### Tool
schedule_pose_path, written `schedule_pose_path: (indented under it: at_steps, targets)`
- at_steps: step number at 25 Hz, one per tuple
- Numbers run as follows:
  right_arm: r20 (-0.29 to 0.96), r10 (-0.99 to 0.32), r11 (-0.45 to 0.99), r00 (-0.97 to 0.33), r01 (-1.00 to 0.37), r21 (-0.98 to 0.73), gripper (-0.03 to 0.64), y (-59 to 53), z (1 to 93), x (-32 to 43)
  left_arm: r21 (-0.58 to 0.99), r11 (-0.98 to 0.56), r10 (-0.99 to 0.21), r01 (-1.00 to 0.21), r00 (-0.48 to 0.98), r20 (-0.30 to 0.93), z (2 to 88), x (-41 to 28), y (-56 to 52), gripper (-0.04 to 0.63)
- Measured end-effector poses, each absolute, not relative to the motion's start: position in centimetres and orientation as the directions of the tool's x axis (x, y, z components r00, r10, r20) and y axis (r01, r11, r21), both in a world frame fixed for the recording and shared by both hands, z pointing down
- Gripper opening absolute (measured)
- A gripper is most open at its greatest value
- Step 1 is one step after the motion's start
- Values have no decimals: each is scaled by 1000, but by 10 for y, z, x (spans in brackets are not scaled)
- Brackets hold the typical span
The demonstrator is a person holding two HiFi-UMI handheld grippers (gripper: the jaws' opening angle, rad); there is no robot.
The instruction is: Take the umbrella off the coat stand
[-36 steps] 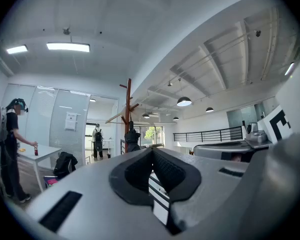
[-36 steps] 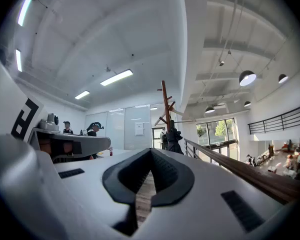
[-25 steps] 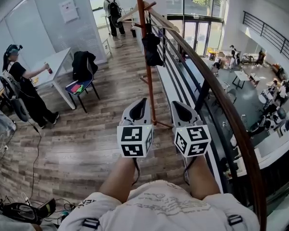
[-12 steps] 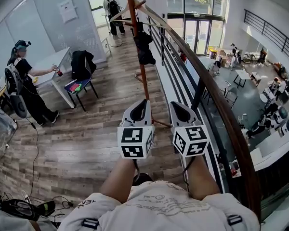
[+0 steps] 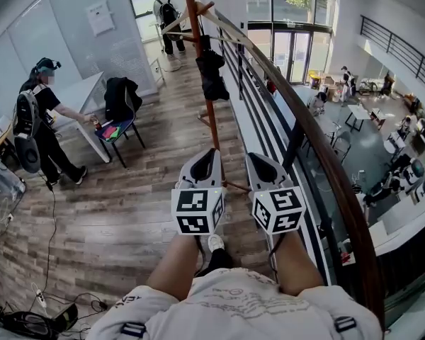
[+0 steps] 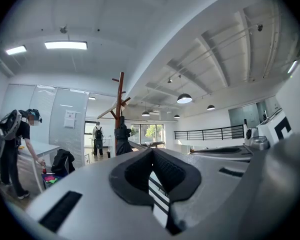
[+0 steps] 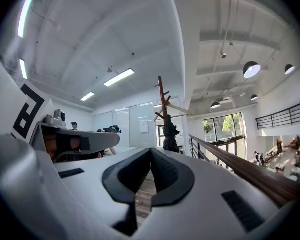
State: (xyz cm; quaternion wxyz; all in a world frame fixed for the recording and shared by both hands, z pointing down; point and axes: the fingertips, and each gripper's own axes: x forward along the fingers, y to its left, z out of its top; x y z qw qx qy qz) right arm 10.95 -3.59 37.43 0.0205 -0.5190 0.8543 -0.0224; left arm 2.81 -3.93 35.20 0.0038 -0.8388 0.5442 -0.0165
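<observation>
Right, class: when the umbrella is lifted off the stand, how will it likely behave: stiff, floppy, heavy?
The umbrella hangs folded in loose dark bunches, so its cloth will probably flop. It looks small against the stand, so it is probably light. Hanging freely, it may swing when nudged.

Bare plank floor lay open from your left gripper and right gripper to the coat stand, whose pole rose straight ahead with its feet spread low near the jaw tips. On your right the wooden handrail and its dark posts closed that side, leaving only a narrow gap beside the umbrella. On your left the way stood wide. The chair, table and person were well apart.
</observation>
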Motion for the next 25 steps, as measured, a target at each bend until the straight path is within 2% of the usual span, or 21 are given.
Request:
schedule_pose_path:
  at_steps: [10, 25]
  targets:
    - [-18, -890, 456, -456, -890, 0, 3, -110, 373, 89, 10, -431, -902, -902, 431, 11, 356, 14, -116, 5]
    - [-61, -888, 453, -455, -890, 43, 3, -247, 337, 31, 35, -415, -910, -909, 415, -13, 336, -51, -255, 6]
